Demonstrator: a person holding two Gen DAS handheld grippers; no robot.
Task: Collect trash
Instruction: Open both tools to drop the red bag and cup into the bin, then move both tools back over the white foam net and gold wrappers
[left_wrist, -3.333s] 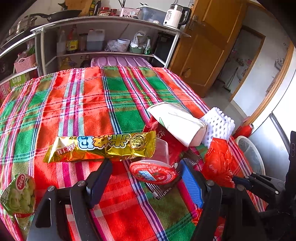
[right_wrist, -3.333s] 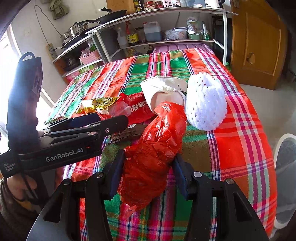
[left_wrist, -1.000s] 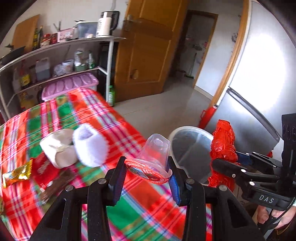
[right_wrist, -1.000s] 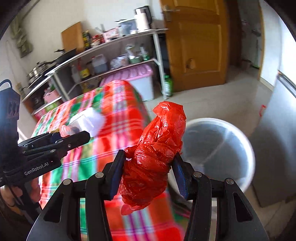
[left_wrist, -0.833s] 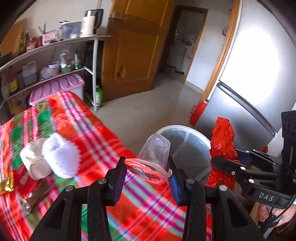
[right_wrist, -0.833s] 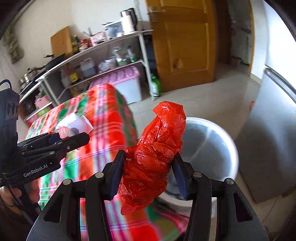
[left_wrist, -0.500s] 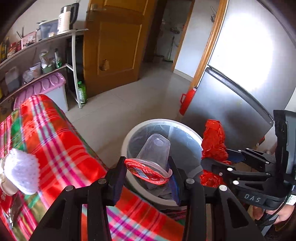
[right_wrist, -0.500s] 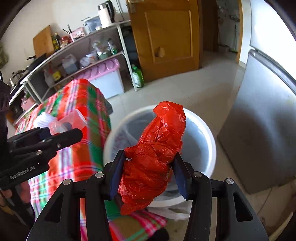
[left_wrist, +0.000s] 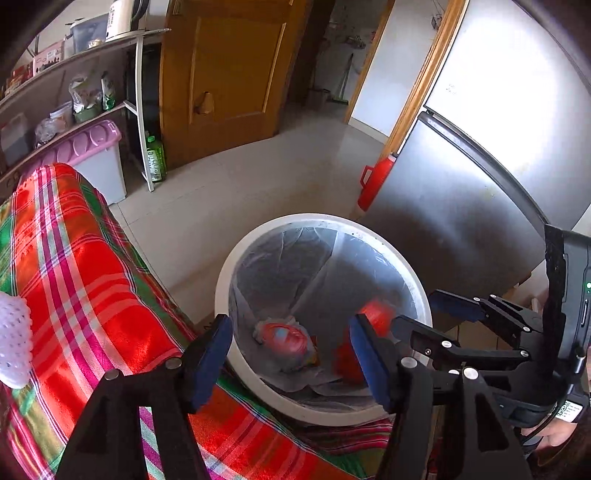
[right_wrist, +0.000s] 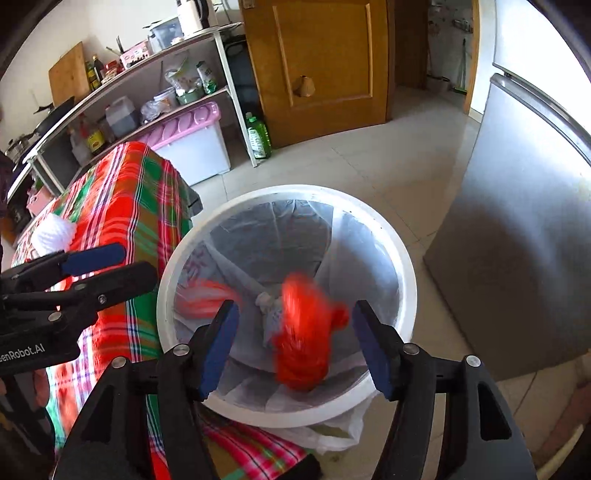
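A white round trash bin (left_wrist: 229, 273) with a clear liner stands on the floor beside the table; it also shows in the right wrist view (right_wrist: 402, 258). My left gripper (left_wrist: 290, 352) is open and empty above the bin's near rim. The plastic cup with the red lid (left_wrist: 282, 338) lies inside the bin. My right gripper (right_wrist: 295, 341) is open and empty above the bin. The red plastic bag (right_wrist: 304, 336) is blurred, falling into the bin; it also shows in the left wrist view (left_wrist: 375, 314). The right gripper (left_wrist: 461, 319) shows at the right of the left wrist view.
The table with the red and green plaid cloth (left_wrist: 74, 280) lies left of the bin, with a white foam net (left_wrist: 13, 339) on it. A grey fridge (left_wrist: 461, 221) stands right of the bin. A red jug (left_wrist: 375, 181), a pink-lidded box (right_wrist: 192, 140) and shelves (right_wrist: 147, 85) stand behind.
Both grippers have opened over the bin. The cup has dropped from the left gripper into the bin, and the red bag has left the right gripper and is falling in.
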